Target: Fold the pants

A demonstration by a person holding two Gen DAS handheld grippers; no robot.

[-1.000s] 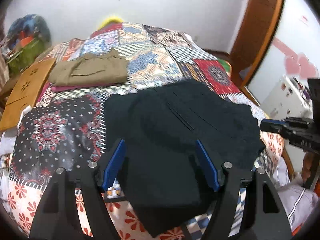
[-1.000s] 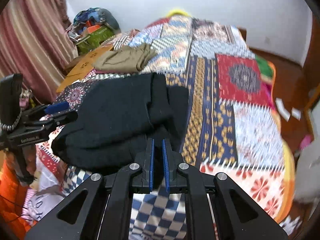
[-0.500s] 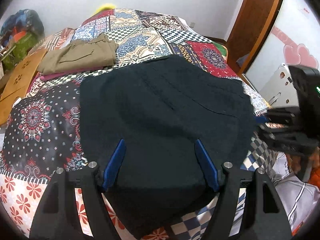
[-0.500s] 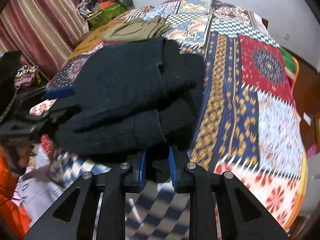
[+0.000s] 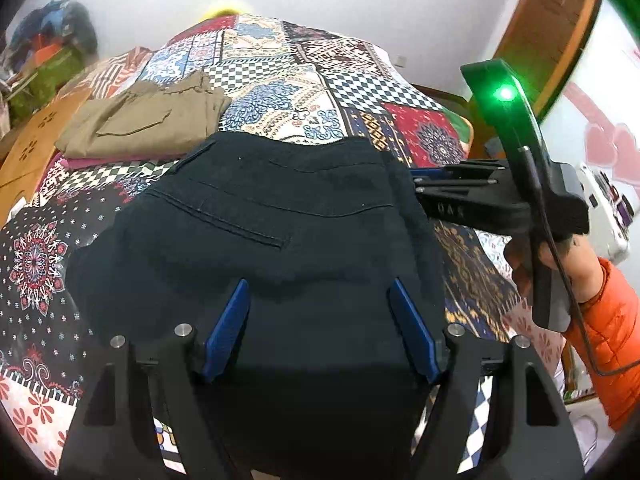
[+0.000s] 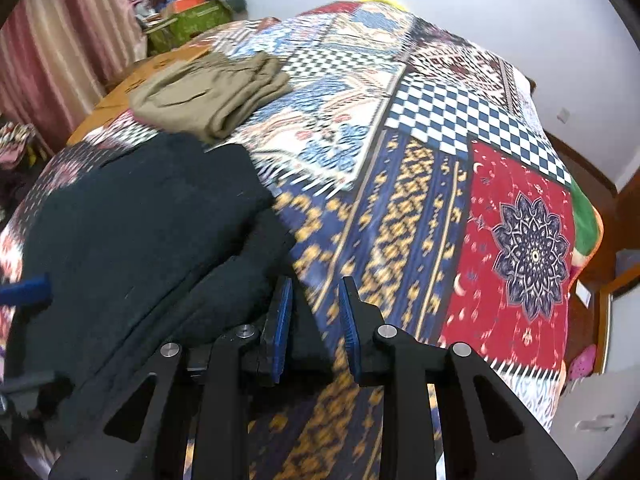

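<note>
Bed (image 5: 360, 92) with patchwork quilt (image 6: 420, 200) fills both views, checker, floral and red medallion panels. Quilt runs to the far white wall.

Black pants (image 5: 280, 240) lie on the near part of the bed, folded into a thick stack, back pocket seam and waistband facing up. In the right wrist view the same pants (image 6: 132, 240) sit to the left, layered edges visible along the right side of the stack, near edge blurred.

Olive pants (image 5: 140, 124) folded, lie farther up the bed, apart from the black pair; a maroon edge shows under them. Same olive stack (image 6: 212, 96) in the right wrist view, just beyond the black pants' far corner.

Wooden board (image 5: 32, 148) with cutout pattern at the bed's left side, beside the olive pants.

Left tool (image 5: 320, 332) spread wide, blue pads either side over the black fabric, nothing pinched between them. Whether the pads touch the cloth cannot be told.

Right tool (image 6: 314, 320) parted a moderate gap, not gripping; left finger sits against the black pants' right edge, right finger over bare quilt. From the left wrist view the right tool (image 5: 420, 178) reaches in at the pants' right edge, green light on its mount, hand in an orange sleeve (image 5: 608, 340) holding it.

Pile of clutter (image 6: 192, 12) at the far left corner by a striped curtain (image 6: 60, 60).
</note>
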